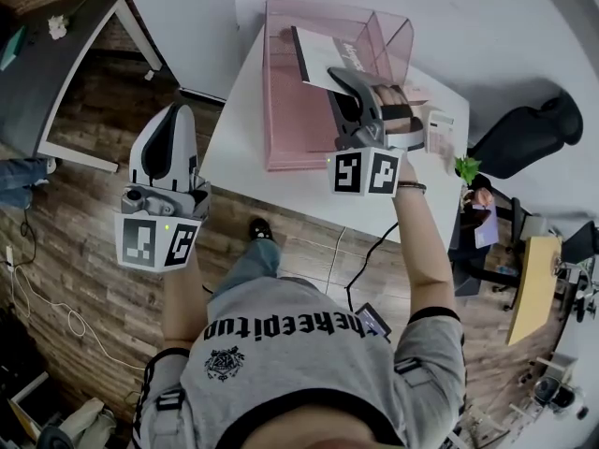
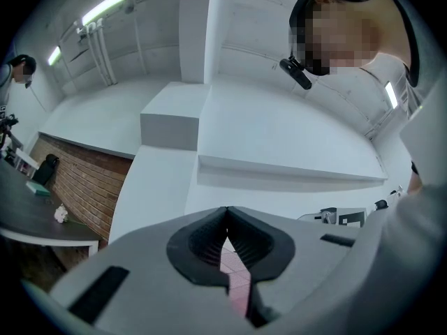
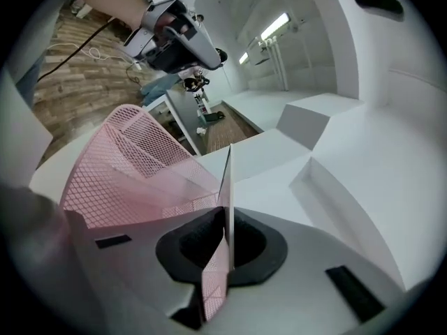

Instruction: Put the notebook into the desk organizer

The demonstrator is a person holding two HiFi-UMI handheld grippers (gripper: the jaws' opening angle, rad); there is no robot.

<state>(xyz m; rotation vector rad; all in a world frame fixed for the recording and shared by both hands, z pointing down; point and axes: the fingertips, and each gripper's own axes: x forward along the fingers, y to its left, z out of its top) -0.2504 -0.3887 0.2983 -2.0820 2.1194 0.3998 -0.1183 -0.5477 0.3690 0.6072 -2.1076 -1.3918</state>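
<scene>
The right gripper is clenched on the notebook, a thin booklet pinched edge-on between its pads and sticking out past the jaw tips. The pink mesh desk organizer lies just ahead of and below those tips, on the white table. From the head view, the notebook hangs tilted over the organizer's open top, near an inner divider. I cannot tell whether it touches the mesh. The left gripper is well off to the left of the right one, past the table's edge and above the wooden floor. Its jaws are pressed together at the tips, grasping nothing.
</scene>
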